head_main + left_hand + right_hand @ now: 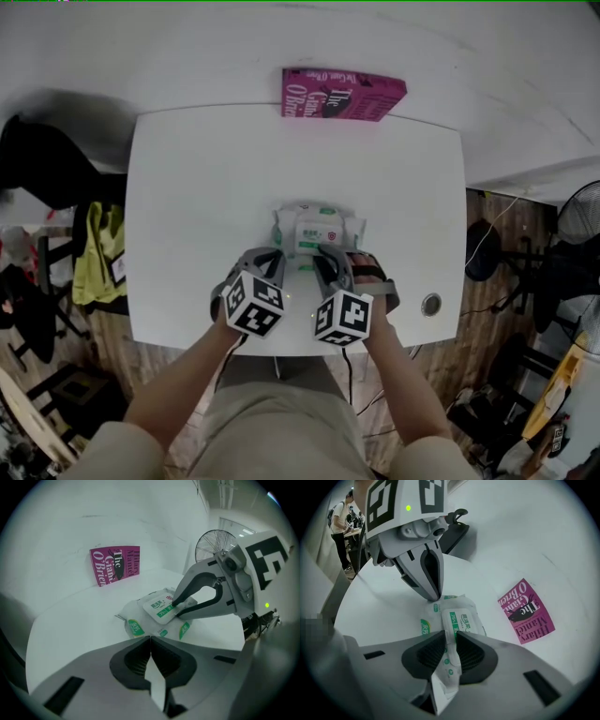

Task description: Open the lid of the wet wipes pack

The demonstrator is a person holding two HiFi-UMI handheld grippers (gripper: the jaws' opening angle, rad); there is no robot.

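Observation:
The white and green wet wipes pack (317, 228) lies flat near the middle of the white table (206, 187). My right gripper (328, 253) comes at it from the near side and is shut on the near edge of its lid (464, 620); the white and green flap sits between the pads. In the left gripper view the right gripper (177, 605) clamps the lid (161, 607) at its right corner. My left gripper (277, 255) is shut with nothing between its jaws. Its tips (435, 596) rest at the left end of the pack (459, 616).
A magenta book (342, 94) stands against the wall at the table's far edge. A round cable hole (431, 304) sits near the table's front right corner. A fan (581, 211) stands on the floor to the right. A person (340, 508) is far in the background.

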